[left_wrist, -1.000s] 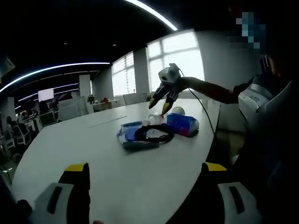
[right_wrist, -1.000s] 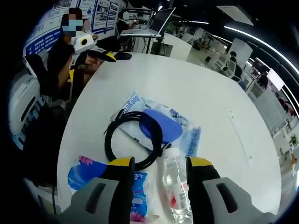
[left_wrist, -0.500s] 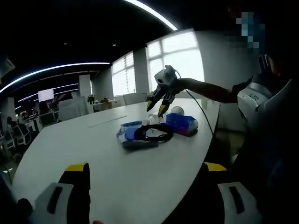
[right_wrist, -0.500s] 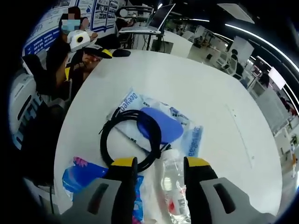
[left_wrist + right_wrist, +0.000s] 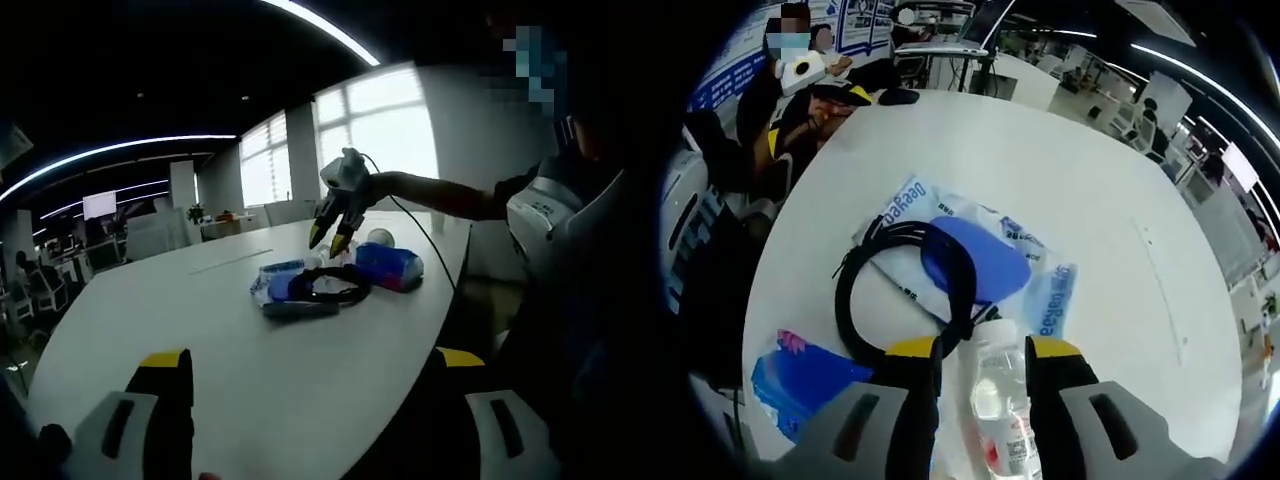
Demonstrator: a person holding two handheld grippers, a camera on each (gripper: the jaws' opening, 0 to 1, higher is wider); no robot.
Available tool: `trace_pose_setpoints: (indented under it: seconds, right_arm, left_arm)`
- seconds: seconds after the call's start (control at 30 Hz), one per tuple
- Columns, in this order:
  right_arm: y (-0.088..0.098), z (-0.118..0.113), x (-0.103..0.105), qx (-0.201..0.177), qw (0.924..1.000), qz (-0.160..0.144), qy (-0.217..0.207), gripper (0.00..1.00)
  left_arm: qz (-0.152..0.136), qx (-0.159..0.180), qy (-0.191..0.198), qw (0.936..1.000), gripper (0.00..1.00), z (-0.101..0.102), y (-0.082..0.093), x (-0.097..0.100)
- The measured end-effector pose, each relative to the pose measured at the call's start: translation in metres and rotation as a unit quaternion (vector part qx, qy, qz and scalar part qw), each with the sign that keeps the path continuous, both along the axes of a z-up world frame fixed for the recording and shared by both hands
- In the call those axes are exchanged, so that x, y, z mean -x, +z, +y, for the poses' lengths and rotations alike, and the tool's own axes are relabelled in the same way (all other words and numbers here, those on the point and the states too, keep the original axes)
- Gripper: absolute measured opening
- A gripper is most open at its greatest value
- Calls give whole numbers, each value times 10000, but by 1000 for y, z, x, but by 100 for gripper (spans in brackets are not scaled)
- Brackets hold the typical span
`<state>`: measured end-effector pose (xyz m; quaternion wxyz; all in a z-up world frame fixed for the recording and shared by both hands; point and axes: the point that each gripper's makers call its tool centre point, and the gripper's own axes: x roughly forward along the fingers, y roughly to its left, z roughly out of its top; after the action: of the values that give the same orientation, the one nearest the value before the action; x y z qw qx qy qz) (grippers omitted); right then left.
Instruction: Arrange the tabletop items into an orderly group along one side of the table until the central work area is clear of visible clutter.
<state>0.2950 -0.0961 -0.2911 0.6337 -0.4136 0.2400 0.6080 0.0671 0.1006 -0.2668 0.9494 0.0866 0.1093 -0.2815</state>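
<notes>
In the right gripper view, a blue tissue pack (image 5: 800,378) is lying at the left on the white surface (image 5: 1040,180), beside a black cable coil (image 5: 902,290) resting on a clear packet (image 5: 1040,290). The right gripper (image 5: 980,350) is straddling a water bottle (image 5: 998,400), fingers released around its cap end. The left gripper (image 5: 310,362) is hovering spread wide over the near edge.
</notes>
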Motion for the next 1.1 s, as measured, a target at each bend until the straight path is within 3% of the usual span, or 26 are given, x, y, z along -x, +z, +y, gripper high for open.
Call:
trace_pose_setpoints:
  seconds: [1.1]
  right_arm:
    - [-26,5,-14,405,9987,-215,228,23]
  left_arm:
    - [14,55,-12,10000,96,0,-5,5]
